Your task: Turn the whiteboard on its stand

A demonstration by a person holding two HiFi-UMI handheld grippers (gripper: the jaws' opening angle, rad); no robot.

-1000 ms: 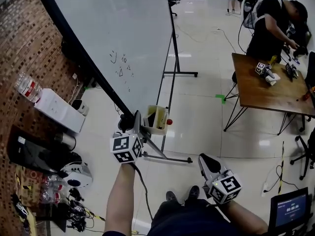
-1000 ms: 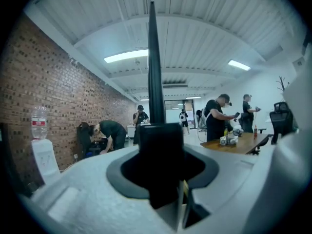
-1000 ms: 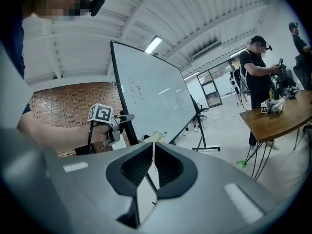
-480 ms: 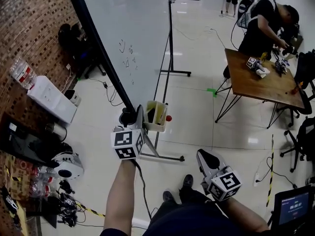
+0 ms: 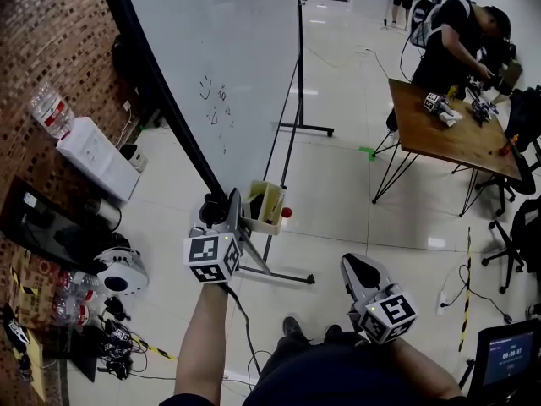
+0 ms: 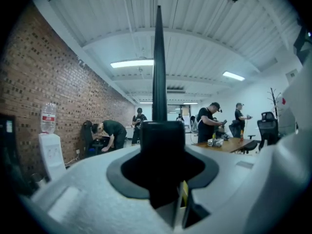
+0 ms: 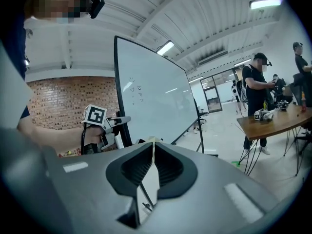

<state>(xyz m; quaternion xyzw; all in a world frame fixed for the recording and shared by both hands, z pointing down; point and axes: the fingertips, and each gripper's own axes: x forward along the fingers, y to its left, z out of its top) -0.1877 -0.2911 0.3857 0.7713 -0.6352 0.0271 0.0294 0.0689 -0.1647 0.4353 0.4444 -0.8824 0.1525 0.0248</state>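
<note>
Whiteboard stand (image 5: 284, 275) on glossy floor (image 5: 355, 205)

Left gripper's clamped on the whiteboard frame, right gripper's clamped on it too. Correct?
Wrong about the right one. The left gripper is clamped on the whiteboard frame, but the right gripper holds nothing. The right gripper view shows its jaws together and empty, apart from the board.

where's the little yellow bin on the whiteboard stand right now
In the head view the yellow bin sits at the lower corner of the whiteboard, just right of the left gripper, which grips the board's dark edge.
</note>
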